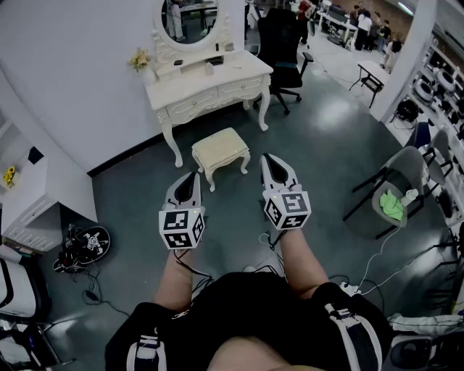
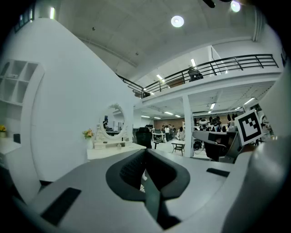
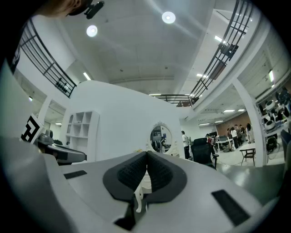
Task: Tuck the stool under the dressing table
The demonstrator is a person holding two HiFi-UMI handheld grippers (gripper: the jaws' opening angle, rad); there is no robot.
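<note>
A cream cushioned stool (image 1: 220, 151) stands on the dark floor, just in front of the white dressing table (image 1: 206, 83) with its oval mirror (image 1: 189, 19). My left gripper (image 1: 193, 176) is held level in the air, near the stool's left front corner, shut and empty. My right gripper (image 1: 272, 158) hovers by the stool's right side, also shut with nothing in it. In the left gripper view the table (image 2: 111, 148) and mirror (image 2: 112, 120) show beyond the closed jaws. The right gripper view shows the mirror (image 3: 159, 137) and a white table leg (image 3: 137, 196) through the jaw gap.
A black office chair (image 1: 281, 45) stands right of the table. A grey chair (image 1: 395, 190) with a green cloth (image 1: 391, 204) is at right. A white shelf unit (image 1: 32, 196) and a dark bag (image 1: 85, 246) lie at left. Cables (image 1: 380, 253) trail across the floor.
</note>
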